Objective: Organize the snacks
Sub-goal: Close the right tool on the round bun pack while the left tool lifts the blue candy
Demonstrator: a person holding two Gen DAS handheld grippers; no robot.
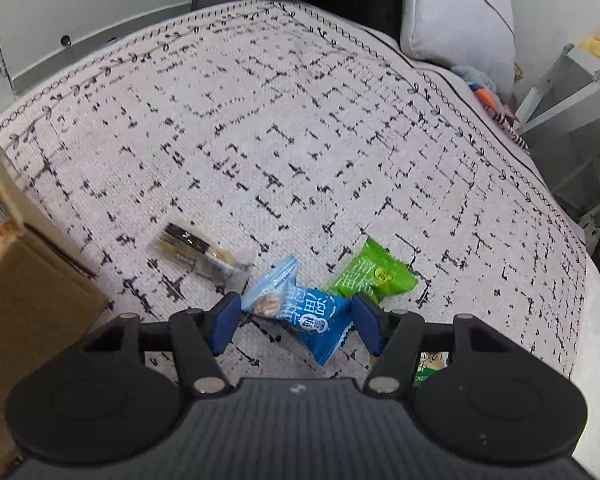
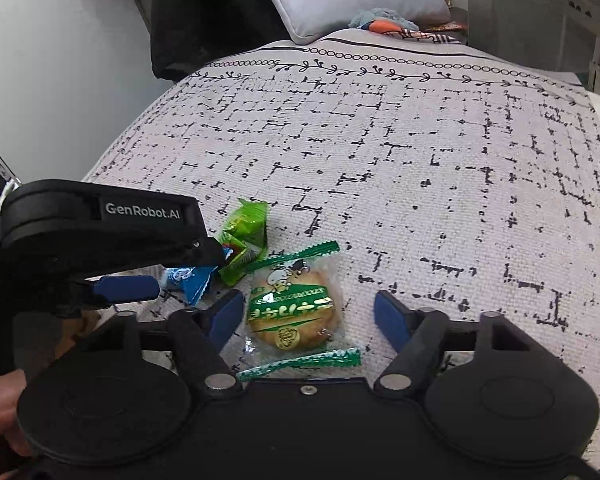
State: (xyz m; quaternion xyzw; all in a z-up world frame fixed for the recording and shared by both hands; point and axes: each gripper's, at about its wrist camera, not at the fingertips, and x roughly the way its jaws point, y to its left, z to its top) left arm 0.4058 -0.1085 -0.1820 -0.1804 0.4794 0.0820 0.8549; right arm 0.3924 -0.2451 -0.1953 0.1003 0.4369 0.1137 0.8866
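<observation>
The left claw (image 1: 296, 318) stands wide apart over a blue snack packet (image 1: 300, 312), one blue pad at each side of the wrapper. Its left pad looks to be touching the wrapper's edge; whether the right pad touches cannot be told, and the packet lies on the cloth, not lifted. Just to the right and a little farther lies a green snack packet (image 1: 374, 276), its near corner touching or overlapping the blue one. To the left and slightly farther, apart from both, lies a clear-wrapped dark bar (image 1: 198, 254), set at a slant. A cardboard box (image 1: 32, 304) stands at the near left edge of the patterned cloth (image 1: 300, 140).

The right claw (image 2: 310, 314) is also spread wide, holding nothing, with a round biscuit in a green-edged clear wrapper (image 2: 294, 308) lying between its pads. The left pad is just beside the wrapper's edge and the right pad is well clear of it. In the right wrist view the left claw (image 2: 156, 276) enters from the left, with the blue packet (image 2: 190, 280) and the green packet (image 2: 246, 240) at its tip, just left of the biscuit.

All the snacks crowd the near middle of the cloth. Beyond them, and to the right, the cloth is bare out to its bordered edge, where a grey cushion (image 1: 456, 12) rests at the far side.
</observation>
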